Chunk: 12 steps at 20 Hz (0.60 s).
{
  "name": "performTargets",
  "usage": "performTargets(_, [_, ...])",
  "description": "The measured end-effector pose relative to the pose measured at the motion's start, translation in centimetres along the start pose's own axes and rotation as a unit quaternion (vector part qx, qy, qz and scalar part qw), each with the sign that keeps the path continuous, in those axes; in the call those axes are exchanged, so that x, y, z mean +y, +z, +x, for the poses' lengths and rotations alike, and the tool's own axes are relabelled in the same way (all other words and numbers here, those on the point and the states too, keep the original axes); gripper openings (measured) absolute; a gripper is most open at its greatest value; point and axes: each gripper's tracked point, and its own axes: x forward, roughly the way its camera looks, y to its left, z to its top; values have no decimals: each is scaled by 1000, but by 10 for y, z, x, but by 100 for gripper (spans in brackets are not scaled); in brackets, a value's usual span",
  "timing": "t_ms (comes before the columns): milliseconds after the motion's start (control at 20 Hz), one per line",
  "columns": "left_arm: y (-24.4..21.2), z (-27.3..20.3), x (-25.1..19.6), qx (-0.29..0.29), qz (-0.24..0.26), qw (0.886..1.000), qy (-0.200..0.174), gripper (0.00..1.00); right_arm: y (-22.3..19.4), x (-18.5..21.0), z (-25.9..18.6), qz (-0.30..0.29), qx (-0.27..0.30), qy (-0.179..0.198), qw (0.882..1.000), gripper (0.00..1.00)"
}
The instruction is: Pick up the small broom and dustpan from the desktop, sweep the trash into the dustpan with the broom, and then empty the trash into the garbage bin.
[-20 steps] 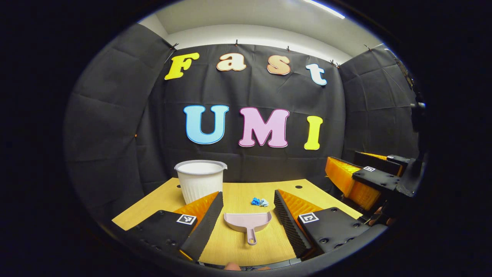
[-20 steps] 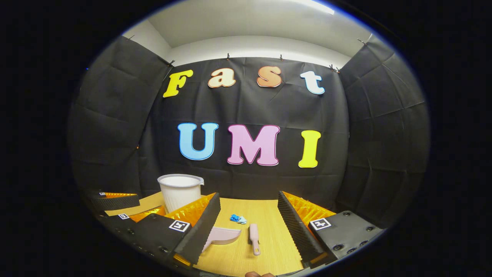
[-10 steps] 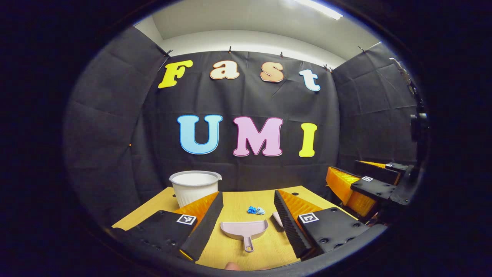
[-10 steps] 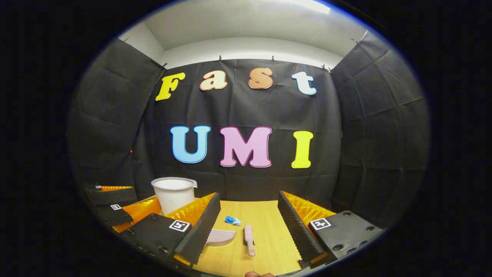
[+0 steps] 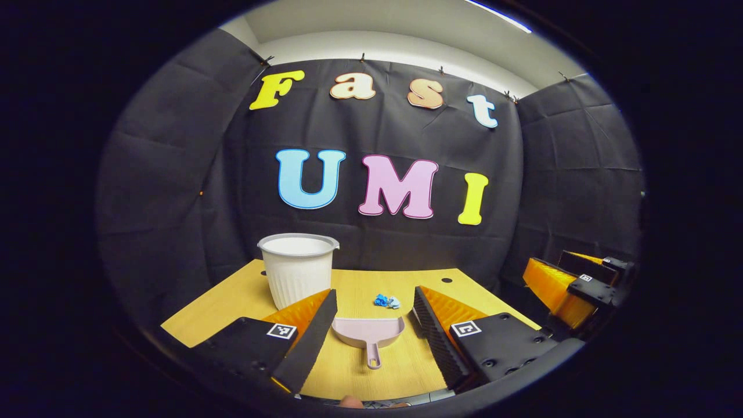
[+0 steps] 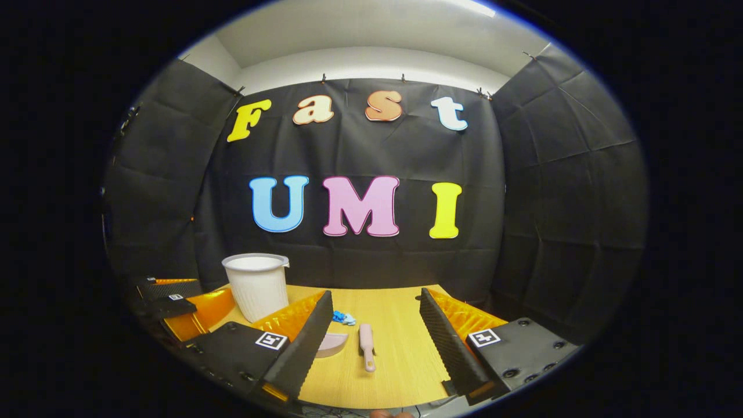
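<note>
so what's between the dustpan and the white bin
Bare desktop between dustpan and bin, partly hidden by a finger of the left tongs, in the left gripper view.

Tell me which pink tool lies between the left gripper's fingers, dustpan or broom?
The dustpan, the wide scoop with its short handle toward the camera. The slim broom lies beside it, framed instead by the right gripper's open fingers.

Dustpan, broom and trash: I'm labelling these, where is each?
dustpan (image 5: 367, 331), left gripper view, on its tray
broom (image 6: 367, 342), right gripper view, on its body
trash (image 5: 387, 301), left gripper view, on the crumpled wad
</note>
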Motion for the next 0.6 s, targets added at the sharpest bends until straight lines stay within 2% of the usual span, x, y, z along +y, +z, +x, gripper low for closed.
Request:
performTargets(350, [2, 20, -2, 11, -3, 1000, -4, 79, 5, -1, 26, 11, 12, 1, 1000, 96])
performTargets(600, [1, 51, 2, 26, -22, 999, -5, 79, 13, 14, 57, -5, 15, 30, 999, 97])
